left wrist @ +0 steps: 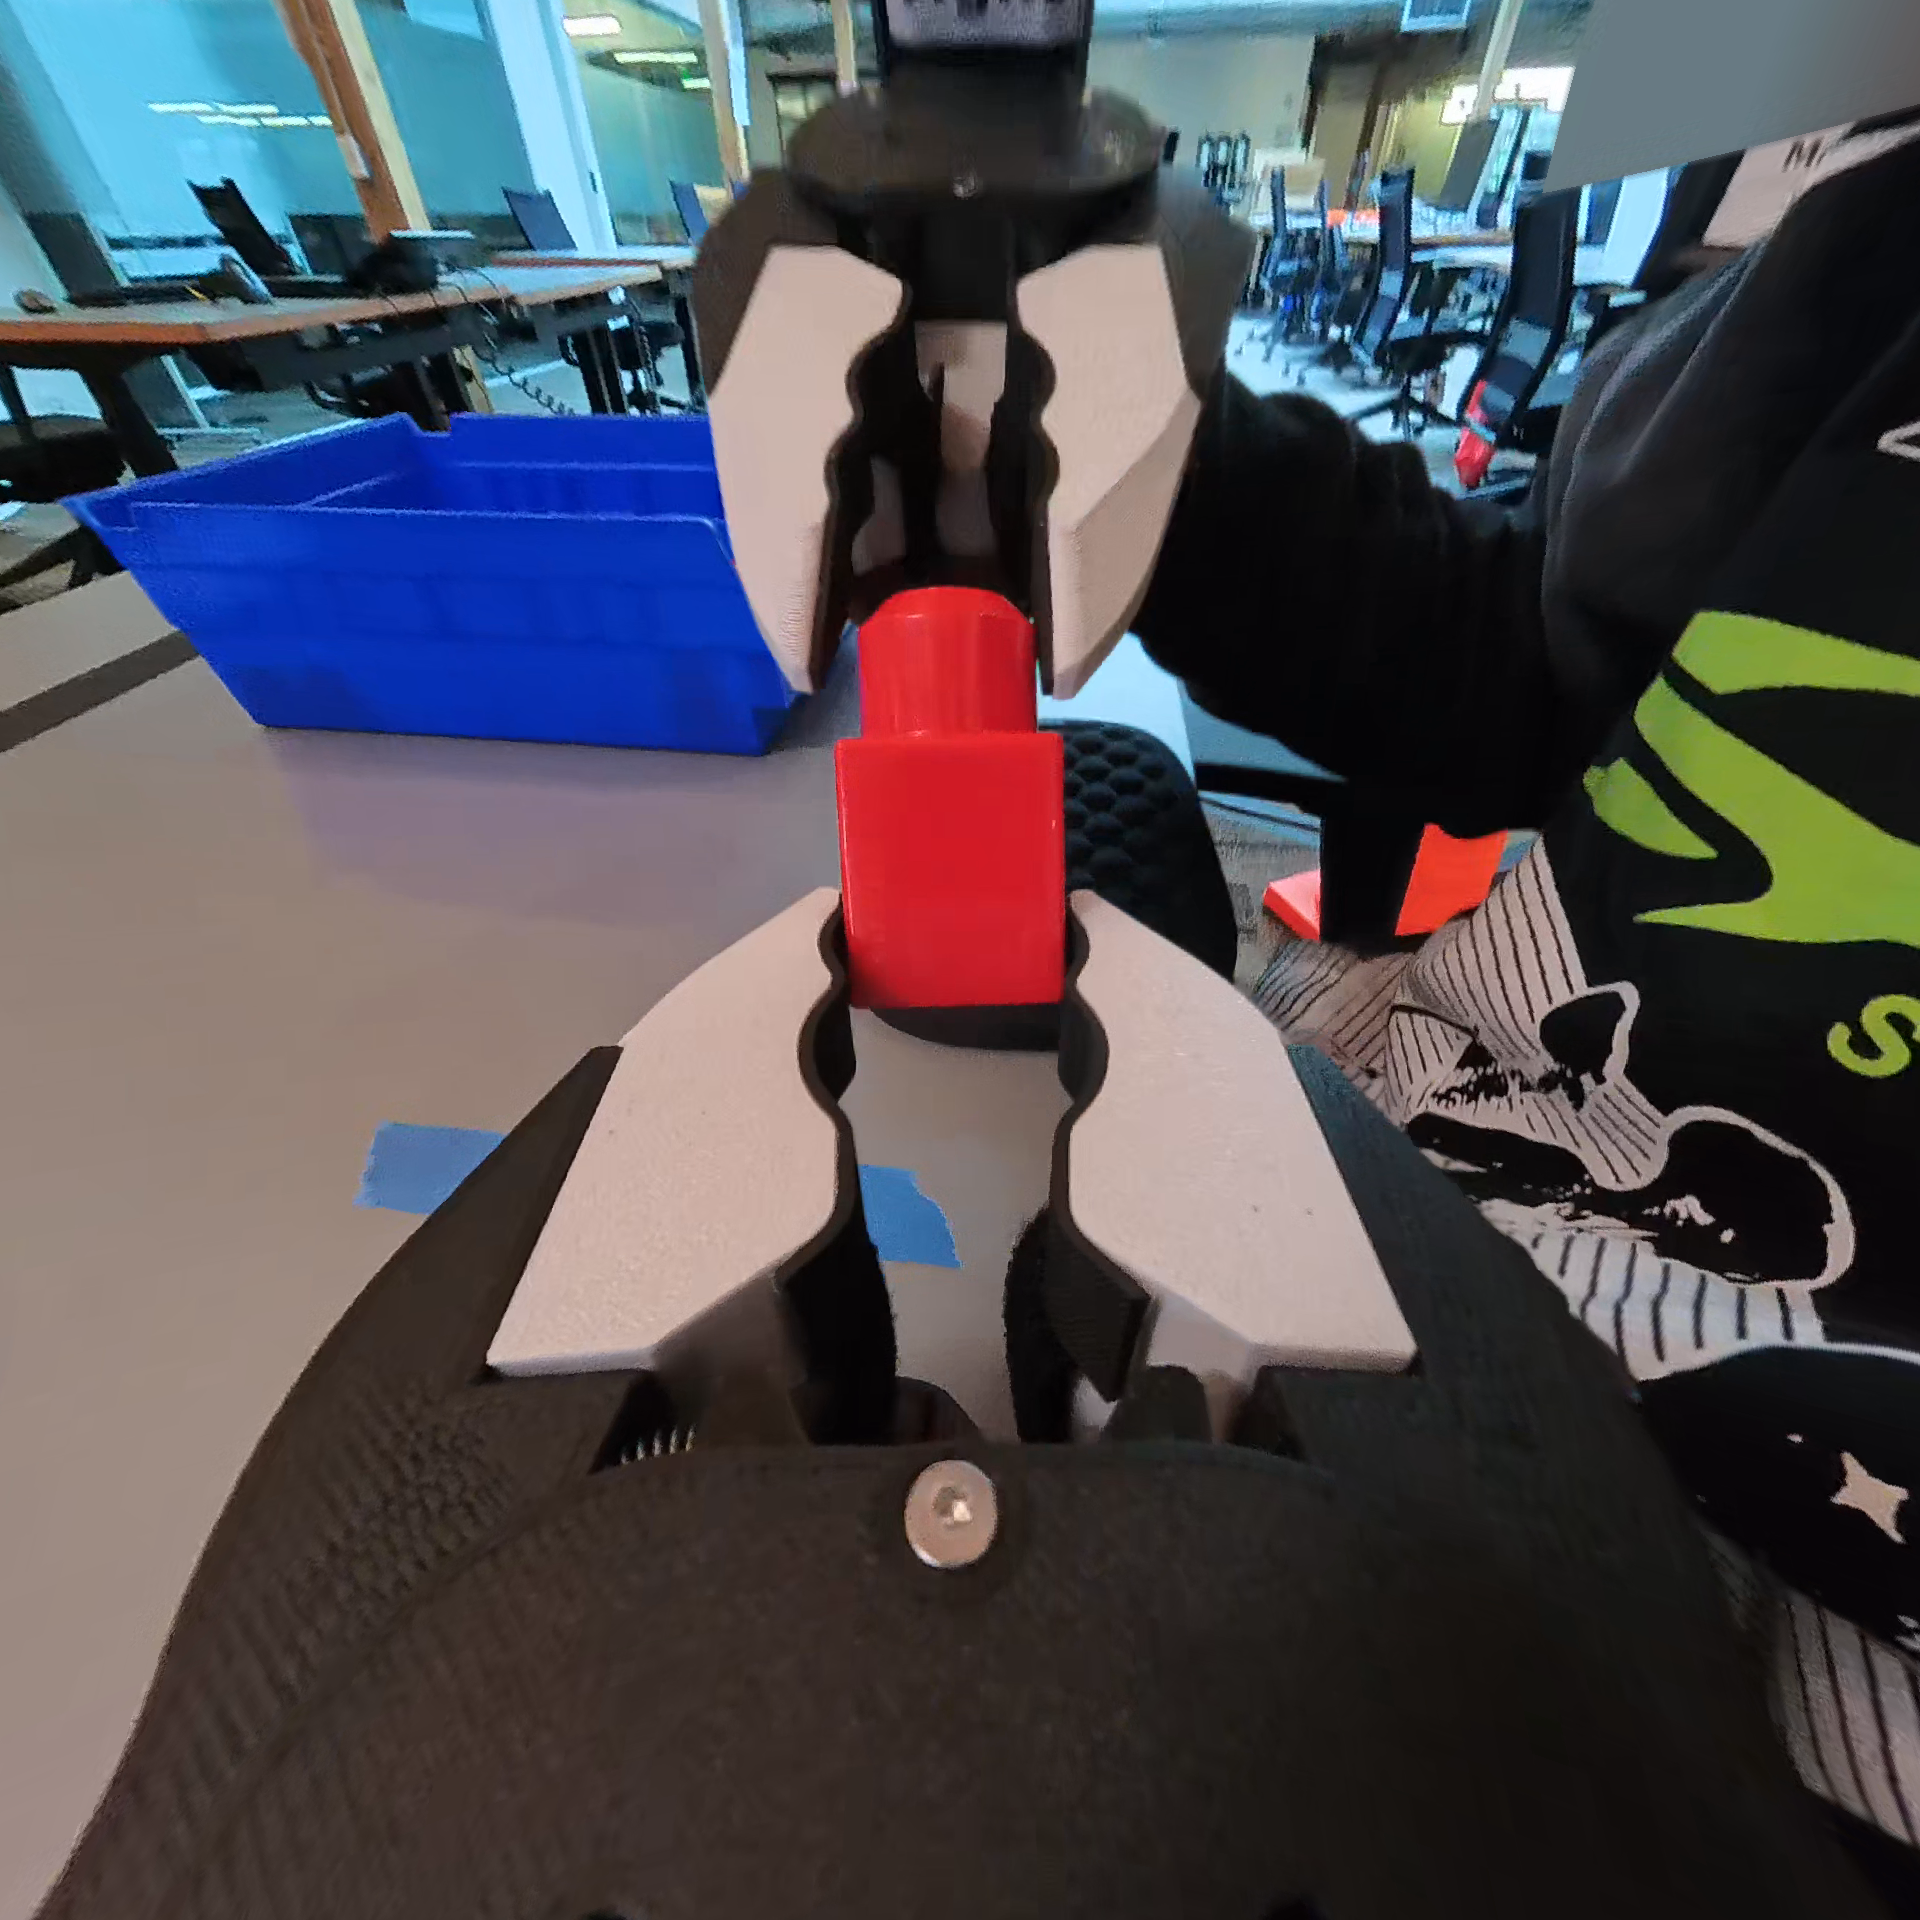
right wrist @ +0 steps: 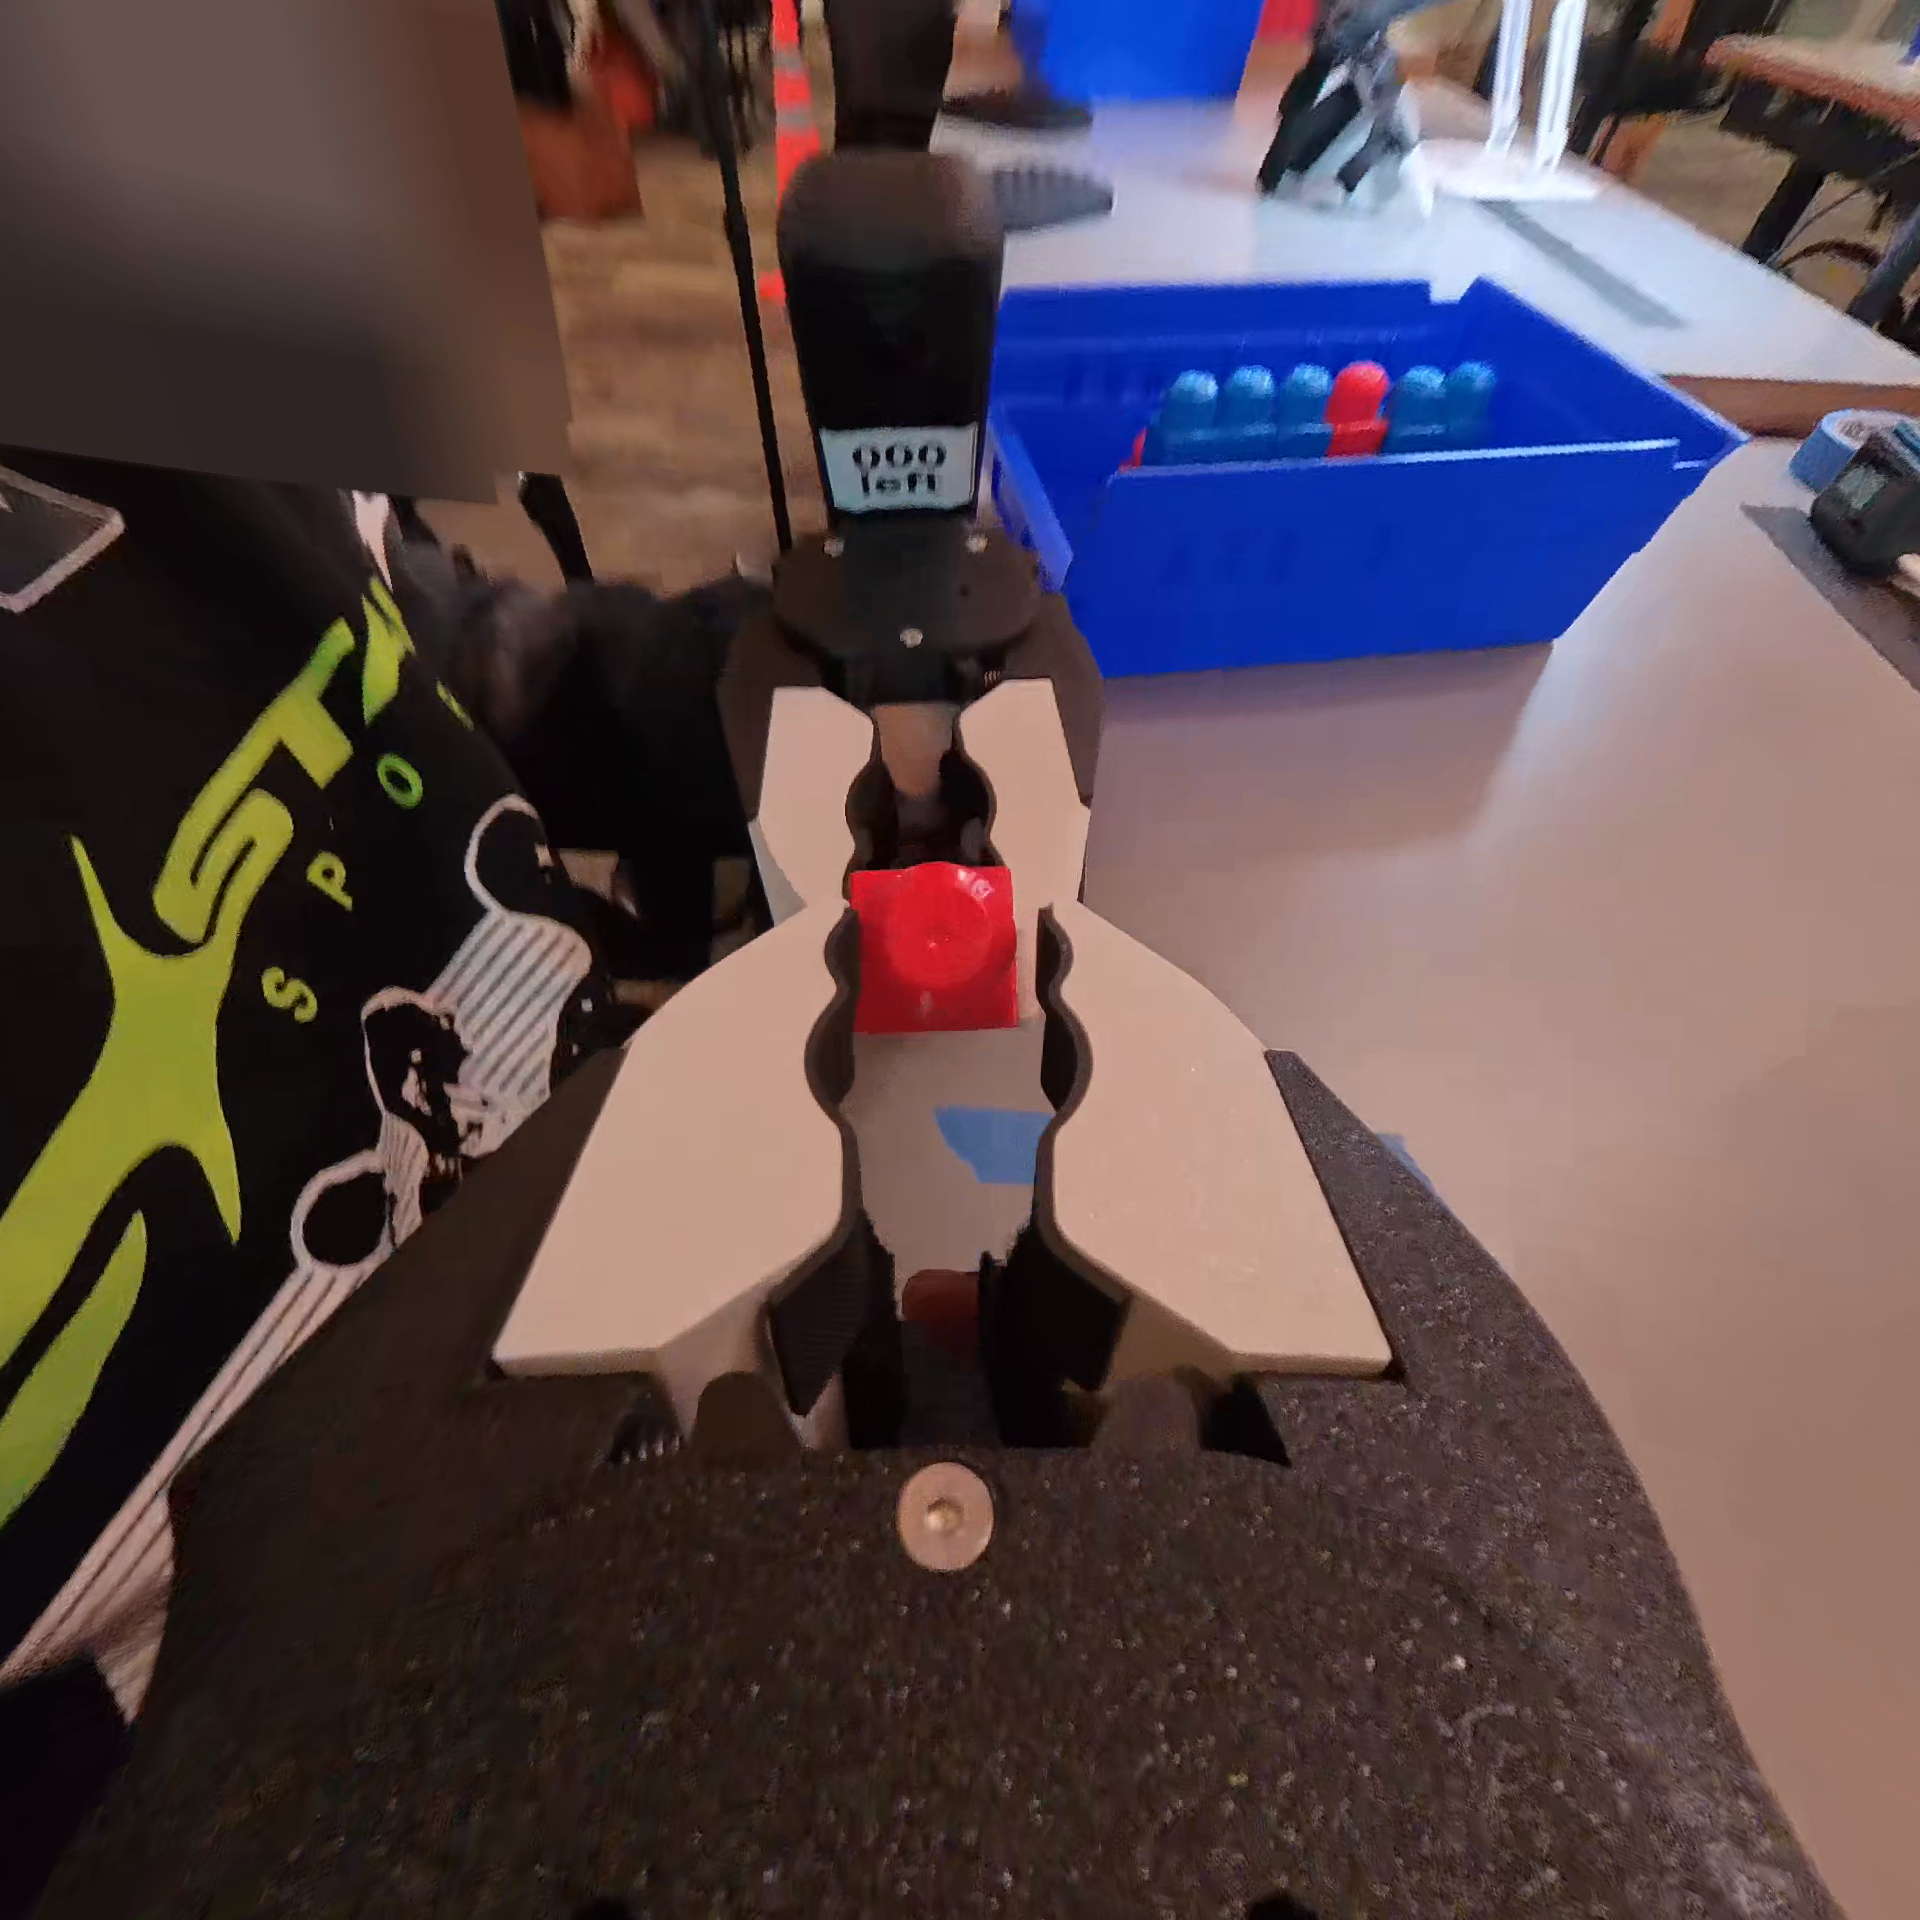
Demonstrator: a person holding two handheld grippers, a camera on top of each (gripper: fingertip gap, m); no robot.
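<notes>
Two hand-held grippers meet at frame centre: left gripper (left wrist: 951, 966) clamps the red plastic square-based peg (left wrist: 951, 862); right gripper (right wrist: 940, 966) stands slack around its round end. Blue plastic bin (left wrist: 436, 582) upper left; blue tape (left wrist: 416, 1169) below.

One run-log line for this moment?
left gripper: grips red plastic peg square base | right gripper: fingers around round end | blue bin behind

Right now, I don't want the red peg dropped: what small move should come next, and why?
Probably close the right gripper on the red peg's round end. Its jaws flank that end but a gap shows on one side, so only the left gripper, clamped on the square body, seems to hold it.
</notes>
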